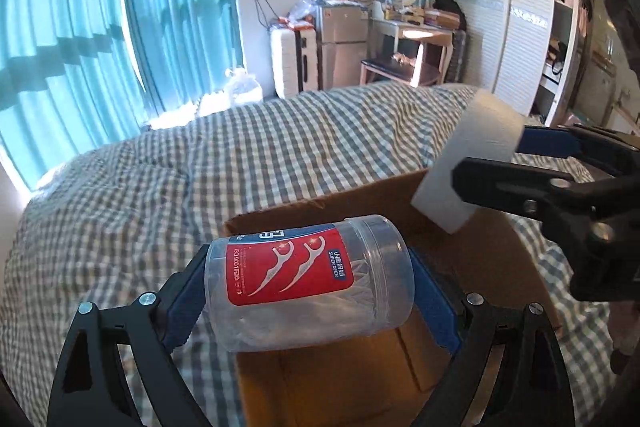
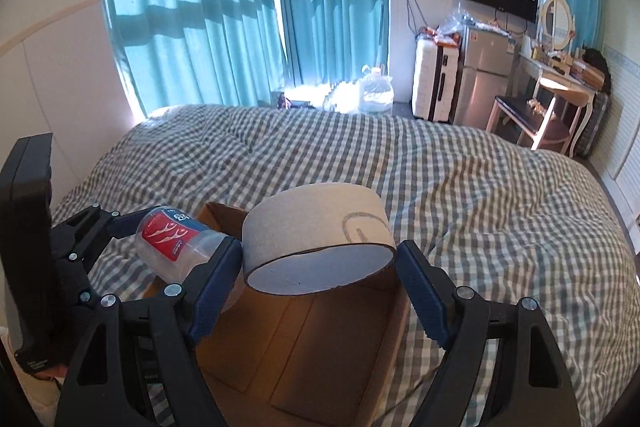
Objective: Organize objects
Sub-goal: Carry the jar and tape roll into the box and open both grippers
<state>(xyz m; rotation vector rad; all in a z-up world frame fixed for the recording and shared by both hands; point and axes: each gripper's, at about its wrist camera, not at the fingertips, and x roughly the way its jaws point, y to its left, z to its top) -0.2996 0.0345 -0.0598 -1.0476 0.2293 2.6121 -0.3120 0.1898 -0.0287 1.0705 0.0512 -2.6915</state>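
My left gripper (image 1: 310, 291) is shut on a clear plastic floss-pick jar (image 1: 308, 281) with a red label, held on its side above an open cardboard box (image 1: 500, 259). My right gripper (image 2: 320, 267) is shut on a wide roll of tape (image 2: 316, 247), held over the same box (image 2: 320, 343). In the left wrist view the tape roll (image 1: 468, 163) and the right gripper (image 1: 516, 163) hang over the box's far right corner. In the right wrist view the jar (image 2: 176, 243) and the left gripper (image 2: 172, 239) are at the left of the box.
The box lies on a bed with a grey checked cover (image 1: 240, 155). Teal curtains (image 1: 80, 27) hang behind. A suitcase (image 2: 434, 83), a small fridge (image 2: 486, 75), a dressing table with stool (image 2: 552, 99) and a wardrobe (image 1: 520, 27) stand beyond the bed.
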